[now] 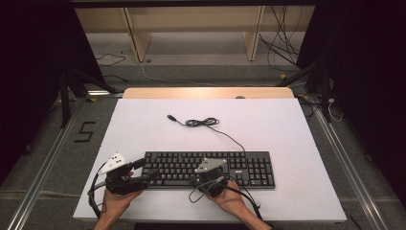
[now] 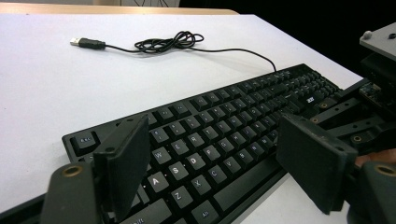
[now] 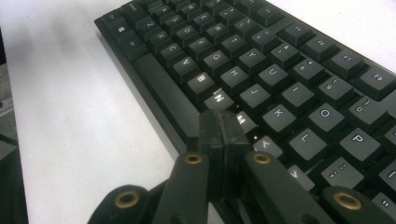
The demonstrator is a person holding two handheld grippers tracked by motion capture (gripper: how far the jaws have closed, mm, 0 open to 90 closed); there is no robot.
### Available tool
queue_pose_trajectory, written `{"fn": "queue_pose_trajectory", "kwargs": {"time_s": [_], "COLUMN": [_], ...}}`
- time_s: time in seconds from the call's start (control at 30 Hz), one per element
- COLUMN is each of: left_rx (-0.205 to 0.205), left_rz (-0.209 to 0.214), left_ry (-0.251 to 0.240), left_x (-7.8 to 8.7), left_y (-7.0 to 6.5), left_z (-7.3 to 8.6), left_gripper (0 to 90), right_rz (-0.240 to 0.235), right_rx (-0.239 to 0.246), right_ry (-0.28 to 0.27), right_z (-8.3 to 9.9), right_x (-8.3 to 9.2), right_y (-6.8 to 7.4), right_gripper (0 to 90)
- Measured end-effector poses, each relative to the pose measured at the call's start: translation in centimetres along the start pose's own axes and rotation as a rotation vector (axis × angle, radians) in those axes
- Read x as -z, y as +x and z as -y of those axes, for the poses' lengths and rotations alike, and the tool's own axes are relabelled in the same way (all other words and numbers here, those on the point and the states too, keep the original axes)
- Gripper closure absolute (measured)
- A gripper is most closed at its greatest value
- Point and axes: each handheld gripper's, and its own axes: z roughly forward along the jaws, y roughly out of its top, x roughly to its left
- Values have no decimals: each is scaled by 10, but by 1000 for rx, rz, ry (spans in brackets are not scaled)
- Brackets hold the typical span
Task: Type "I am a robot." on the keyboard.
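A black keyboard (image 1: 210,168) lies near the front of the white table top (image 1: 143,129). Its thin cable runs back to a loose coil (image 1: 201,122) and ends in a USB plug (image 1: 170,117). My left gripper (image 1: 147,170) is open at the keyboard's left end; in the left gripper view the gripper (image 2: 219,156) has its pads wide apart over the letter keys (image 2: 196,154). My right gripper (image 1: 211,173) is shut and empty over the keyboard's front edge. In the right gripper view the gripper (image 3: 223,128) has its tips pressed together just above the N and M keys (image 3: 219,99), beside the space bar (image 3: 166,91).
A wooden strip (image 1: 206,92) edges the table's far side. Beyond it stand shelf legs (image 1: 136,33) and loose cables (image 1: 282,48) on the floor. Bare white surface (image 1: 268,120) lies behind and to the sides of the keyboard.
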Motion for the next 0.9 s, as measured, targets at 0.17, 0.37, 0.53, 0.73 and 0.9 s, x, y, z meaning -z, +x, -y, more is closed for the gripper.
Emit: {"fn": "queue_pose_trajectory", "kwargs": {"time_s": [0.17, 0.37, 0.53, 0.73, 0.9], "left_rx": [2, 7, 5, 7, 12], "left_rz": [-5, -13, -20, -28, -35], "left_ry": [4, 3, 7, 18, 29], "left_x": [0, 0, 0, -2, -4], "left_y": [1, 3, 3, 4, 6], "left_z": [0, 0, 0, 1, 1], "left_gripper": [255, 255, 255, 256, 258], "right_rz": [1, -10, -16, -5, -1], "right_rx": [-13, -40, -67, -91, -119], "right_ry": [-1, -69, -130, -169, -186], "right_z": [-1, -4, -9, -8, -7], "right_x": [1, 11, 26, 38, 46], "right_y": [0, -5, -10, -16, -20], "right_gripper": [900, 900, 873, 726, 485]}}
